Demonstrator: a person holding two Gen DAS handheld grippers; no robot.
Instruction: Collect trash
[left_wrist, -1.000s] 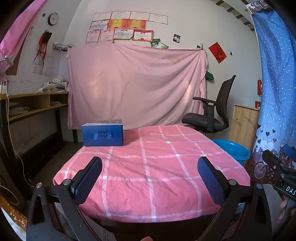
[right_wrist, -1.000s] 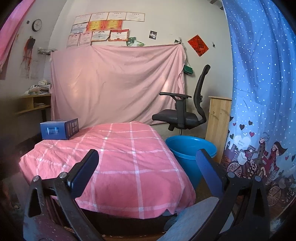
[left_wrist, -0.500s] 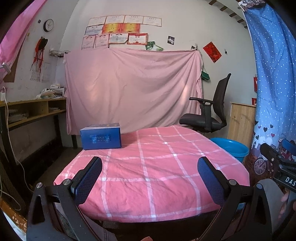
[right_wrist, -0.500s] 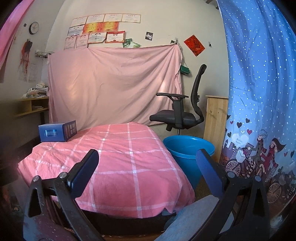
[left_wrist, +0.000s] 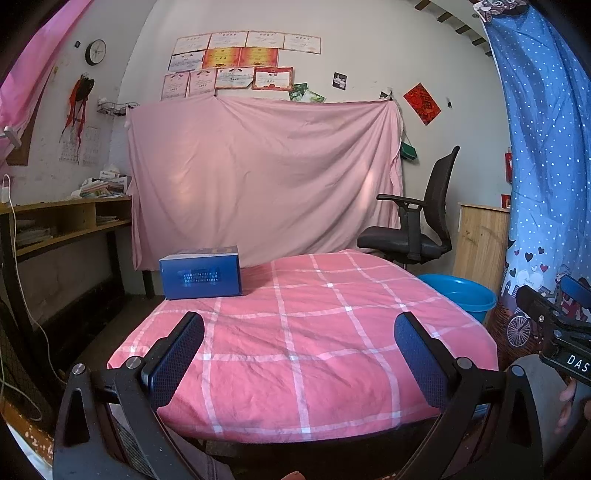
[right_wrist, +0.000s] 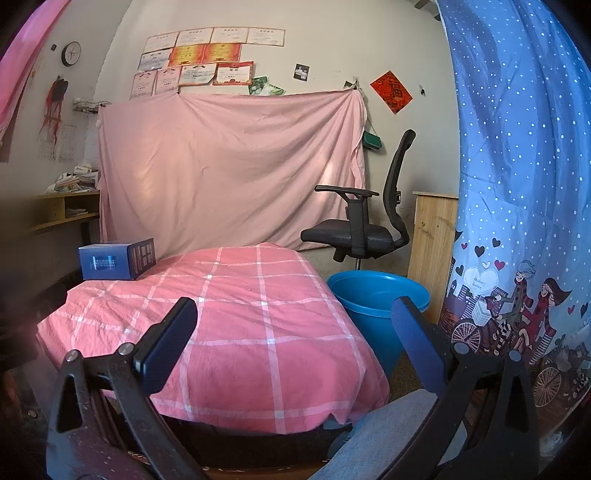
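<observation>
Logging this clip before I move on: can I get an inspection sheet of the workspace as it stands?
Surface: table under a pink checked cloth, wrinkled.
Job's things: blue box at the far left corner; blue bucket on the floor beside the table's right side.
Clutter: papers piled on the wooden shelf.
Grippers: left gripper and right gripper both open, holding nothing, at the near edge.
Cables: white cable hanging at far left.
Surroundings: pink sheet on the wall, office chair, blue curtain.

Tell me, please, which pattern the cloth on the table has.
The cloth is pink with a white grid; the left wrist view shows it best.
</observation>
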